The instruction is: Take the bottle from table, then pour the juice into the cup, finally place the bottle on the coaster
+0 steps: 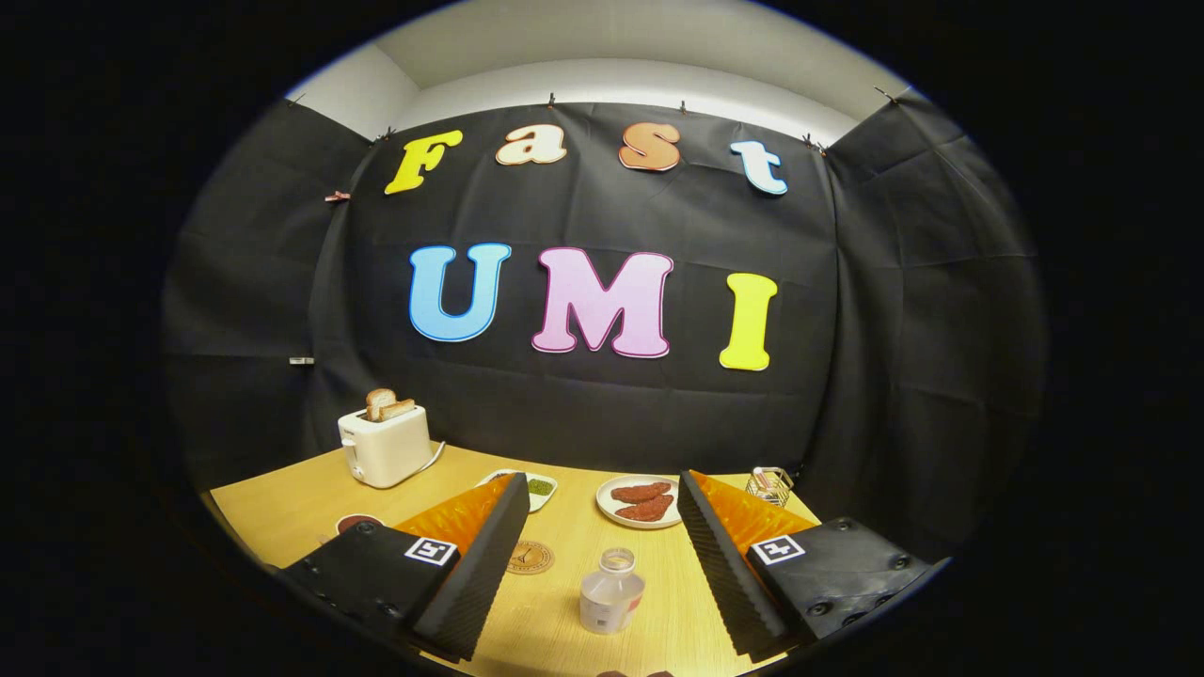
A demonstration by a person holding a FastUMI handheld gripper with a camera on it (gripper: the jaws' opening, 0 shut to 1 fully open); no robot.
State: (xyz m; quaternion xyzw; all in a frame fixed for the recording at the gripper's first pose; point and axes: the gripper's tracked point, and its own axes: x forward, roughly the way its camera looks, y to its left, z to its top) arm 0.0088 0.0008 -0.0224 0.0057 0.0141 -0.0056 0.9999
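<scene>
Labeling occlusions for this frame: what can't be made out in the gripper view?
- Cup: mostly hidden behind the left finger; contents unclear.
- Small dish: partly covered by the left fingertip.
- Bottle, standing between the open jaws of the gripper: liquid level and cap state too small to judge.
- Coaster: pattern too small to read.
- Wire holder: contents too small.
- Dark objects at the table's near edge: cut off.
</scene>
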